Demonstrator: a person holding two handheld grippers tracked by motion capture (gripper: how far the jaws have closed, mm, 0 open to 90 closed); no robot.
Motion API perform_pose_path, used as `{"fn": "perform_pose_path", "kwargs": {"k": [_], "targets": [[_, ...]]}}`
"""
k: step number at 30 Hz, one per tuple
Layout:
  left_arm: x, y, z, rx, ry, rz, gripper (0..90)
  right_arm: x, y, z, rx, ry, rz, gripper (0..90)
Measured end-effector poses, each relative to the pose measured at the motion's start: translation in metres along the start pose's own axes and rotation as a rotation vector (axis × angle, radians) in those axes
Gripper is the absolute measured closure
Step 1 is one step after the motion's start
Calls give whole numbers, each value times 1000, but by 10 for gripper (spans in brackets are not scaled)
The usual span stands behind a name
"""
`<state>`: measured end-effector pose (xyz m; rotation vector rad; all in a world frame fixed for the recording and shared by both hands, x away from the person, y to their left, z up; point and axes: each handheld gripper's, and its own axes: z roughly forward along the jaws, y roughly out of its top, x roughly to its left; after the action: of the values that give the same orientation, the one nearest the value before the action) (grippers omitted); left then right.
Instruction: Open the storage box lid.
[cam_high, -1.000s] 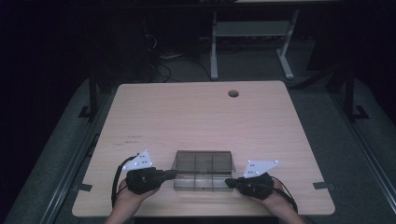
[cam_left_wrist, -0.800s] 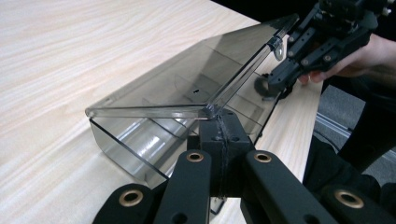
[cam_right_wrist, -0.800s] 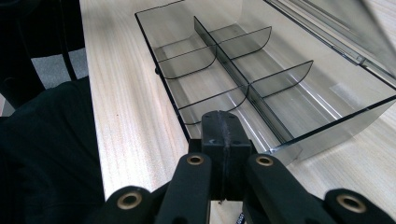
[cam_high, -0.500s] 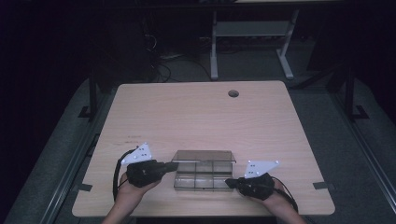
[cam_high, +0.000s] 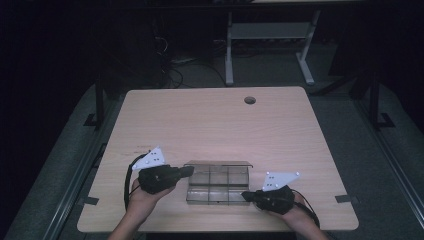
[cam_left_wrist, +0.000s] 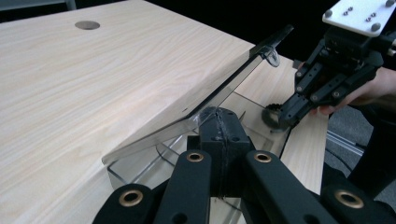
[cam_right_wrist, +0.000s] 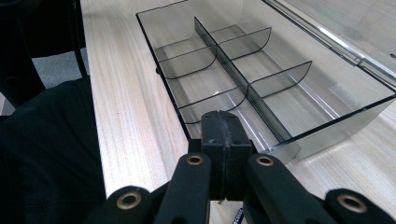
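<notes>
On the near edge of the pale wooden tabletop (cam_high: 210, 120), the clear smoky plastic divided box (cam_high: 218, 183) now has its lid (cam_left_wrist: 196, 93) higher, raised by the pressed-together left claw (cam_left_wrist: 219, 122), while the right claw (cam_right_wrist: 223, 135), also pressed together, steadies the box's wall.

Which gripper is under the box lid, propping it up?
The left gripper: its shut jaws sit beneath the raised lid. The right gripper is at the box's near right corner.

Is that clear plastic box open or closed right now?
Open. The lid is tilted up from the clear box, leaving its divided compartments uncovered and empty.
</notes>
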<state>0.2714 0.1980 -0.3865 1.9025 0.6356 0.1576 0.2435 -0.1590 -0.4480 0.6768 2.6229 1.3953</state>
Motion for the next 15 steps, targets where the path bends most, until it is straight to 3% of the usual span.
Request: {"fn": "perform_pose_path", "kwargs": {"k": [6,10,13,15], "targets": [[3,2,0,-22,0,-1,898,0,1,-2,2,3,14,850],[1,0,1,-15,-8,8,898,-1,3,-7,-10,-15,31,685],[0,-1,3,-10,-15,14,898,-5,4,-13,-17,-8,79,575],[0,-1,3,-10,-16,11,898,-6,4,-13,-17,-13,94,557]]}}
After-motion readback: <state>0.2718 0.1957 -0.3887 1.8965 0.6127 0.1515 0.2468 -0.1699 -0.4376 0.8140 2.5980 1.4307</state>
